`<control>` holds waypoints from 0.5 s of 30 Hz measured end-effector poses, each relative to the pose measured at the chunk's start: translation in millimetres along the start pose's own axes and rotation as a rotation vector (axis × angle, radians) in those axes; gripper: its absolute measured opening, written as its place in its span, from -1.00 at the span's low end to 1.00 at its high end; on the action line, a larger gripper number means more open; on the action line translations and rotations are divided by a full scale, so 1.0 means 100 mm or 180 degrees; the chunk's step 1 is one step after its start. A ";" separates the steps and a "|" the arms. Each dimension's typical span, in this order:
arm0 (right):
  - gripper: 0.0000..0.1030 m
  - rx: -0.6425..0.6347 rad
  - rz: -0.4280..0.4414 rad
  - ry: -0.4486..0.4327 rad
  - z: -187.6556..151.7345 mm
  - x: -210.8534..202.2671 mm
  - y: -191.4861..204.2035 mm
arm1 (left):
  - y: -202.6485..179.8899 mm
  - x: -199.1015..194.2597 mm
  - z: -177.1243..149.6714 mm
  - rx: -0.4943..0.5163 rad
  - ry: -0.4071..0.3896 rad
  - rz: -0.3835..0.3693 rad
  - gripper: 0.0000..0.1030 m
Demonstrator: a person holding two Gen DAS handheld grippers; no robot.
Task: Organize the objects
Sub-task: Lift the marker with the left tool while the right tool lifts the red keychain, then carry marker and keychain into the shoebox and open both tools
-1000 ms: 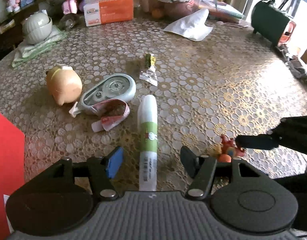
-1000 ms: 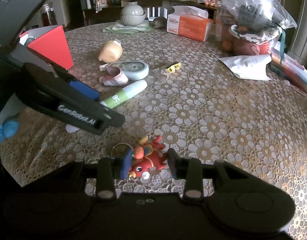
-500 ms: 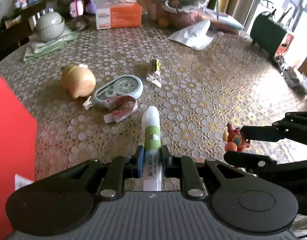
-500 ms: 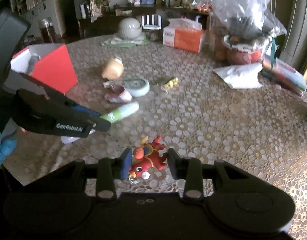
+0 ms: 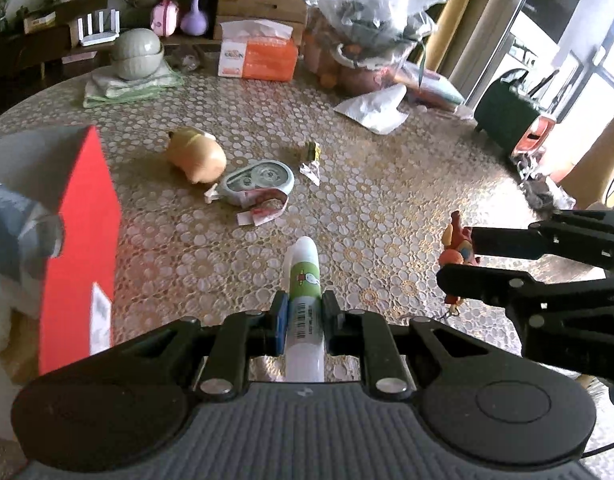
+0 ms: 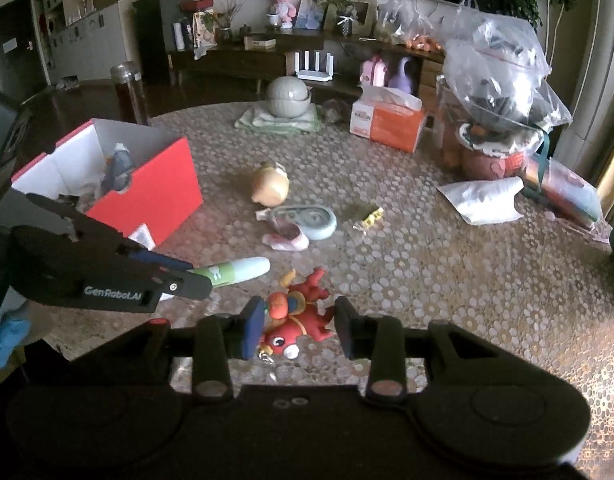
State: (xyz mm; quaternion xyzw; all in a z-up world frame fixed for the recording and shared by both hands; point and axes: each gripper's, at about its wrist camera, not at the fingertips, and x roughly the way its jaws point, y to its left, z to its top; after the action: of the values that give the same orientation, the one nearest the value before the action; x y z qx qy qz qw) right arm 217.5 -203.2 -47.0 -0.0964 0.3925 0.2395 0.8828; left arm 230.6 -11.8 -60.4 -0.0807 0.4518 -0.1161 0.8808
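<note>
My left gripper (image 5: 304,314) is shut on a white and green glue stick (image 5: 305,280) and holds it above the table; the stick also shows in the right wrist view (image 6: 239,270). My right gripper (image 6: 297,330) is shut on a red toy figure keychain (image 6: 297,320), lifted off the table; the toy also shows in the left wrist view (image 5: 459,240). An open red box (image 6: 147,196) holding some items stands to the left. A tan piggy bank (image 5: 195,154), a correction tape dispenser (image 5: 259,176) and a small wrapped candy (image 5: 313,158) lie on the table.
An orange tissue box (image 5: 263,54), a grey-green bowl on a folded cloth (image 5: 135,54), a white paper bag (image 5: 373,110) and filled plastic bags (image 6: 495,72) line the far side of the round table. A dark green appliance (image 5: 507,118) stands at the right.
My left gripper closed on the glue stick and lifted it. My right gripper lifted the red toy. Both rose and pulled back, bringing the red box into view.
</note>
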 end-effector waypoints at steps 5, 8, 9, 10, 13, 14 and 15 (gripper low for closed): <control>-0.28 -0.0039 0.0038 -0.0059 0.19 -0.14 0.17 | 0.11 -0.36 0.01 -0.0013 -0.0134 -0.0062 -0.68; -0.28 -0.0131 0.0059 -0.0099 0.31 -0.22 0.32 | 0.19 -0.59 0.02 0.0006 -0.0231 -0.0041 -0.68; -0.28 -0.0165 0.0076 -0.0112 0.36 -0.24 0.39 | 0.23 -0.68 0.03 0.0003 -0.0260 -0.0035 -0.68; -0.28 -0.0196 0.0093 -0.0127 0.39 -0.25 0.45 | 0.26 -0.74 0.03 -0.0004 -0.0284 -0.0027 -0.68; -0.28 -0.0293 0.0143 -0.0184 0.52 -0.28 0.65 | 0.41 -0.94 0.02 -0.0019 -0.0363 0.0038 -0.68; -0.28 -0.0325 0.0161 -0.0205 0.57 -0.29 0.72 | 0.46 -1.00 0.02 -0.0020 -0.0386 0.0058 -0.68; -0.28 -0.0355 0.0178 -0.0221 0.61 -0.29 0.78 | 0.53 -1.07 0.01 -0.0032 -0.0418 0.0096 -0.68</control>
State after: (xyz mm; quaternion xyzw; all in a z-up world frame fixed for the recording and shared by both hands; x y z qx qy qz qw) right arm 201.5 -123.2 16.8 -0.1261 0.3502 0.2888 0.8821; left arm 178.0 68.5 10.8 -0.0857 0.3948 -0.0949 0.9098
